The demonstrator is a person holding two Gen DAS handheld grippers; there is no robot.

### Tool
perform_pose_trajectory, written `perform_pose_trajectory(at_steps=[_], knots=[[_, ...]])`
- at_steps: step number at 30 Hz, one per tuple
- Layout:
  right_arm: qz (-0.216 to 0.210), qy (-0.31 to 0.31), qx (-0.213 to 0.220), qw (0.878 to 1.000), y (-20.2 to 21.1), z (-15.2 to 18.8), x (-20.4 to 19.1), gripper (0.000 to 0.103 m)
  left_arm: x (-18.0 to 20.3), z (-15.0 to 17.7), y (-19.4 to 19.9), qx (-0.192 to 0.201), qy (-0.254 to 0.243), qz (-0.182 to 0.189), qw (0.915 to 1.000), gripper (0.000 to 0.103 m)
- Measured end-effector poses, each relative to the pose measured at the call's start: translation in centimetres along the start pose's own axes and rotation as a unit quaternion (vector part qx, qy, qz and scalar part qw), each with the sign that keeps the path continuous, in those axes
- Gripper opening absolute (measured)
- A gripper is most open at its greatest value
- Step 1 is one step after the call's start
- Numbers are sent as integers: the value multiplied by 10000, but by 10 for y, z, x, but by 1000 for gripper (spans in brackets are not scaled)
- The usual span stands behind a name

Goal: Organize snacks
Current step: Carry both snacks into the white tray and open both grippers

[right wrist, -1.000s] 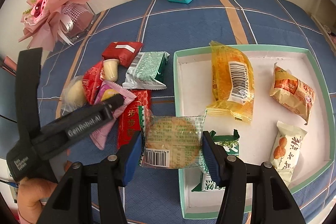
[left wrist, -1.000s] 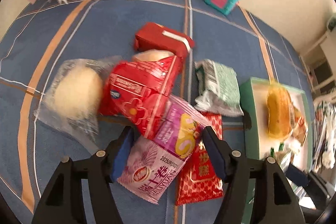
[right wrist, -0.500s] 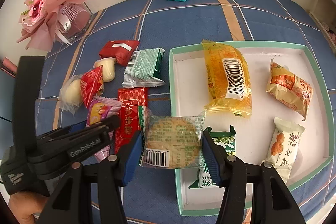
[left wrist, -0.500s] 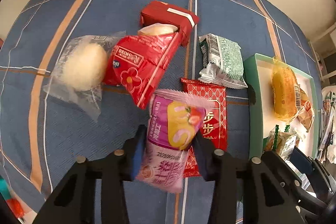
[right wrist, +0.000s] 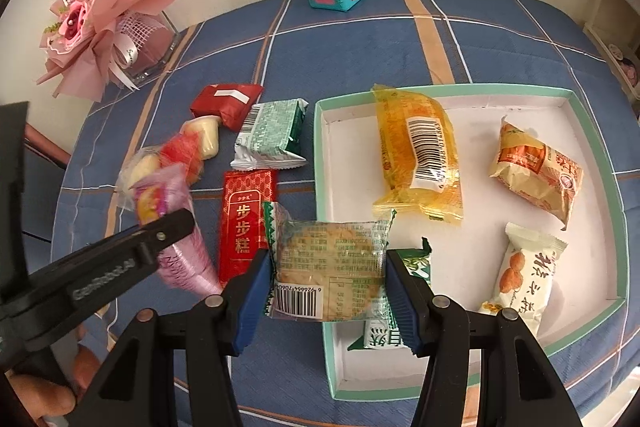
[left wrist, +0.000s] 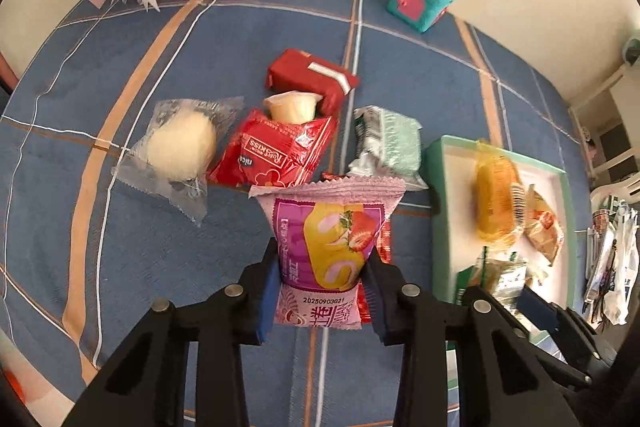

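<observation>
- The left gripper (left wrist: 322, 281) is clamped on a pink pack (left wrist: 325, 255) stamped "2025090321", lifted clear of the pile, likely bound for the tray (left wrist: 438, 211) to its right
- The right gripper (right wrist: 327, 285) pinches a biscuit pack (right wrist: 328, 267) over the tray's near-left rim; barcode faces up
- Beyond lie a red "nice Ruis KISS" pack (left wrist: 276, 157), a red "步步糕" bar (right wrist: 246, 219); all still outside the tray

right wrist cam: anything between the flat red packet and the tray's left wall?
Only bare blue cloth separates the flat red packet from the tray there, in the right wrist view.
</observation>
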State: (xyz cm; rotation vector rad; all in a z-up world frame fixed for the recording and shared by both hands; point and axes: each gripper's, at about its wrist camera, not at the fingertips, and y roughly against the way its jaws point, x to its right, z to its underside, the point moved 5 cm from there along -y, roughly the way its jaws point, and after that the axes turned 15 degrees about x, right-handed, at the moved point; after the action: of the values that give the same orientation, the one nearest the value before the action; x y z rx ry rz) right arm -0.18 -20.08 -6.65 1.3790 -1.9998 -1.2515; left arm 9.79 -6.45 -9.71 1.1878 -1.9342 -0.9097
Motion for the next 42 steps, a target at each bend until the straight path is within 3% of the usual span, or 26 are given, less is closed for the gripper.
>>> perform_pose_trajectory(at_steps=[13,22,29,42], knots=[[124,-367,147,9991,16,-7,42,59,28,3,7,63,58,199,9998,39],[450,-862,206,9950,25,-14,102,59,74,13,2,-10,-259,366,9990,39],[703,-1344,222,9882,27,-13,148,59,122,18,2,90,-553,729,9958,39],[894,-1591,249,9829,21,-13,175,59,175,26,-13,39,-923,1035,9903,39]])
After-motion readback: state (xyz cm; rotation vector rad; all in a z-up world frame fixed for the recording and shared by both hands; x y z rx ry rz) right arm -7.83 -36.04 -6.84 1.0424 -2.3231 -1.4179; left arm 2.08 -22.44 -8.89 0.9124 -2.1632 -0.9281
